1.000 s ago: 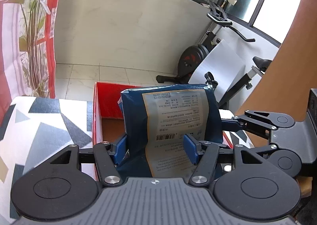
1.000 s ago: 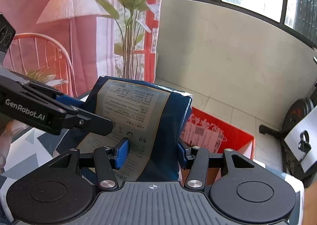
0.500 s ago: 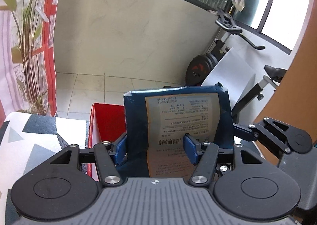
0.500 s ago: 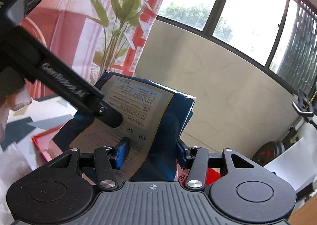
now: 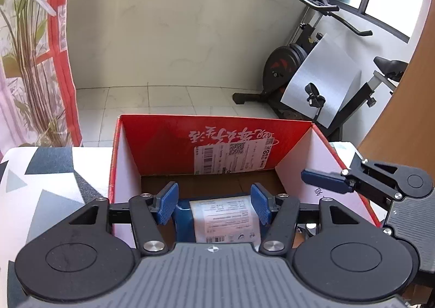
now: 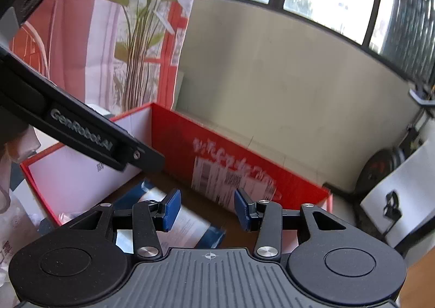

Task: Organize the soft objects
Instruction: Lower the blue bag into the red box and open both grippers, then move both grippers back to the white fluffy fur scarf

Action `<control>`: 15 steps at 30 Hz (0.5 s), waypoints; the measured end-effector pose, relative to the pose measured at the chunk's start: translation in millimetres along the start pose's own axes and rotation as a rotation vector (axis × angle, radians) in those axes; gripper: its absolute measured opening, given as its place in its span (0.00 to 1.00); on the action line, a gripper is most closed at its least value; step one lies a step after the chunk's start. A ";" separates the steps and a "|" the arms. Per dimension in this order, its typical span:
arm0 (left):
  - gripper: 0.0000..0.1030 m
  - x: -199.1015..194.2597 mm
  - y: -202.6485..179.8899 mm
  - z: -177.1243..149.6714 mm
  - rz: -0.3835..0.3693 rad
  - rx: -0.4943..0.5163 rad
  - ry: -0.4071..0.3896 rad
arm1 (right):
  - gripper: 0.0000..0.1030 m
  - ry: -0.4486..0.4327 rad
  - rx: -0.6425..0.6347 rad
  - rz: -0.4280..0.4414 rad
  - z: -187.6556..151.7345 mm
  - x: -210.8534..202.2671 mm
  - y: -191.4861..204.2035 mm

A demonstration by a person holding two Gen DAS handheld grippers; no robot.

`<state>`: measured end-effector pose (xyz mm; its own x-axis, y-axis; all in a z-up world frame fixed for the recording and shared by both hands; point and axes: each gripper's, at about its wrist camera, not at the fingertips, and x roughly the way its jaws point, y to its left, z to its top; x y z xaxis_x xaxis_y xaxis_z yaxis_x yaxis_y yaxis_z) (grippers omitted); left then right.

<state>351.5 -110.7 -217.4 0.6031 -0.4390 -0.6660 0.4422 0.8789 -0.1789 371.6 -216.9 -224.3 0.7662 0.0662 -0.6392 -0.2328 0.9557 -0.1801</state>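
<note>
A blue soft package with a white label lies flat on the brown floor of the red cardboard box. My left gripper hovers over it, open; the pads stand apart from the package, which rests below them. In the right wrist view the same package sits low on the left under one long finger of the left gripper. My right gripper hangs over the box floor with its jaws closing and nothing between them. One of the right gripper's blue pads shows above the box's right wall.
The box stands on a table with a grey-and-white triangle cloth. Behind it are a tiled floor, a pale wall, an exercise bike with a white sheet leaning on it, and a tall plant. Clear plastic wrapping lies left of the box.
The blue package, held upright between both grippers before, now lies flat inside the red box. Both grippers have sunk toward the box, and neither grips the package any more.
</note>
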 end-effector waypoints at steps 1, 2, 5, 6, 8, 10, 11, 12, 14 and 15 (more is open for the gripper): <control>0.60 -0.8 1.2 0.1 0.007 0.003 0.004 | 0.39 0.012 0.019 0.006 -1.0 0.9 -1.6; 0.60 -1.6 1.9 0.0 0.014 0.008 0.008 | 0.39 0.027 0.048 0.014 -1.8 2.4 -4.7; 0.60 -6.2 -1.2 -3.0 0.049 0.031 0.023 | 0.39 0.063 0.140 0.034 -7.5 -1.6 -14.8; 0.60 -8.5 -1.0 -4.0 0.058 0.036 0.028 | 0.40 0.072 0.179 0.039 -8.7 -2.9 -18.4; 0.60 -14.3 -1.0 -6.5 0.080 0.043 0.037 | 0.43 0.081 0.252 0.049 -11.7 -8.7 -25.2; 0.60 -24.5 -1.2 -9.9 0.093 0.051 0.031 | 0.44 0.077 0.301 0.060 -16.5 -19.8 -28.8; 0.60 -30.8 -0.6 -12.4 0.097 0.052 0.027 | 0.45 0.074 0.320 0.065 -18.2 -25.7 -29.5; 0.60 -36.0 0.0 -14.8 0.102 0.053 0.025 | 0.47 0.070 0.333 0.068 -19.8 -31.9 -29.3; 0.60 -48.6 1.6 -21.5 0.113 0.055 0.020 | 0.50 0.055 0.343 0.068 -22.1 -44.6 -27.2; 0.60 -54.8 1.9 -25.3 0.118 0.058 0.018 | 0.50 0.044 0.342 0.068 -23.6 -52.1 -24.9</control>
<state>302.5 -80.3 -199.5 0.6417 -0.3295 -0.6926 0.4070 0.9117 -0.0567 323.4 -250.9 -204.1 0.7276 0.1274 -0.6741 -0.0622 0.9908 0.1202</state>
